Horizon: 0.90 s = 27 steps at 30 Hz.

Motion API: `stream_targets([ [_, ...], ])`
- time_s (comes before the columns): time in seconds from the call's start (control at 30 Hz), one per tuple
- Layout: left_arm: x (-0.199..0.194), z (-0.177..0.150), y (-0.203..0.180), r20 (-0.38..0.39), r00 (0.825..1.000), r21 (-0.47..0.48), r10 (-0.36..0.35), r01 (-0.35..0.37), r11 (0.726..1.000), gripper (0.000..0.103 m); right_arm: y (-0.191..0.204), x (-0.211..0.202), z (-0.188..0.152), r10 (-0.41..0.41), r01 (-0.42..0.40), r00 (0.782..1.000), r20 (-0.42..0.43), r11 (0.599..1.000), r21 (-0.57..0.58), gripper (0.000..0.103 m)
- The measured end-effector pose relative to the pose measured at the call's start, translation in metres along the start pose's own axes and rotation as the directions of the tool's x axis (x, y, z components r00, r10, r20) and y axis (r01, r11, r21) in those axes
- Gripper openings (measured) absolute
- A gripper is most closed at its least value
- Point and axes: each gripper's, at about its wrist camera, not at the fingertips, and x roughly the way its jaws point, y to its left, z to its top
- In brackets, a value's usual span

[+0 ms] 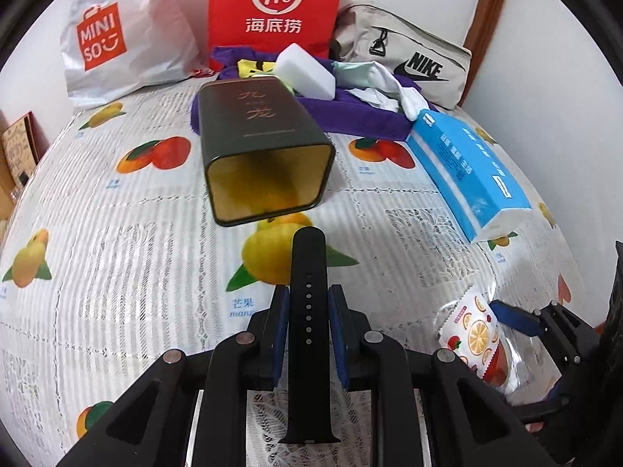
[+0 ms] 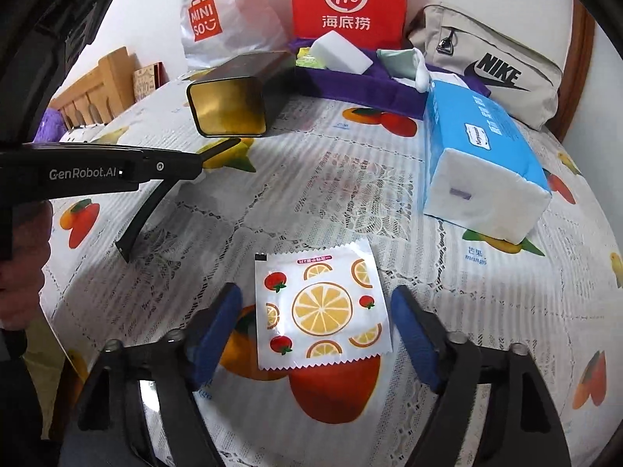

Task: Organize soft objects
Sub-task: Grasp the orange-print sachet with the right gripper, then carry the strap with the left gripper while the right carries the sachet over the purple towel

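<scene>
My left gripper (image 1: 308,295) is shut on a black perforated watch strap (image 1: 308,257) that sticks out ahead of the pads, toward the mouth of a dark tin (image 1: 264,148) lying on its side. From the right wrist view this gripper shows side-on, the strap (image 2: 140,218) hanging below it. My right gripper (image 2: 317,295) stands open astride a fruit-print sachet (image 2: 323,311) lying flat on the tablecloth; neither blue pad touches it. The same sachet (image 1: 475,330) appears at the lower right of the left wrist view.
A blue tissue pack (image 2: 479,163) lies to the right. Behind the tin, a purple cloth (image 1: 350,113) holds a white sponge block (image 1: 307,74) and white socks (image 1: 389,85). A Miniso bag (image 1: 117,39), a red paper bag (image 1: 276,4) and a Nike pouch (image 1: 412,58) line the wall.
</scene>
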Motion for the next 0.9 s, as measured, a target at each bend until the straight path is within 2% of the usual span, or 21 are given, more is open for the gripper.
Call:
stream_targets([
  [0.17, 0.003, -0.004, 0.005, -0.006, 1.0, -0.016, -0.008, 0.008, 1.0, 0.02, -0.007, -0.004, 0.0, -0.013, 0.012, 1.0, 0.007, 1.0, 0.017, 0.033],
  [0.2, 0.004, -0.004, 0.006, -0.008, 1.0, -0.02, -0.006, 0.006, 1.0, 0.02, -0.01, -0.005, -0.001, -0.006, 0.006, 1.0, 0.01, 0.999, 0.032, 0.022],
  [0.27, 0.004, -0.006, 0.007, -0.008, 1.0, -0.021, -0.009, 0.009, 1.0, 0.02, -0.019, -0.007, -0.001, 0.029, -0.03, 1.0, 0.011, 0.997, 0.067, 0.014],
  [0.33, 0.004, -0.006, 0.008, -0.009, 1.0, -0.026, -0.009, 0.009, 1.0, 0.02, -0.025, -0.008, -0.002, 0.056, -0.056, 0.998, 0.009, 0.994, 0.096, 0.012],
  [0.57, 0.001, -0.006, 0.009, 0.001, 1.0, -0.029, -0.008, 0.009, 1.0, 0.02, -0.027, -0.02, -0.008, 0.005, -0.007, 1.0, 0.027, 0.997, 0.078, 0.009],
  [0.9, -0.009, -0.003, 0.009, 0.007, 1.0, -0.043, -0.011, 0.011, 0.999, 0.02, -0.067, -0.035, -0.015, -0.021, 0.019, 1.0, 0.01, 0.983, 0.182, 0.009],
])
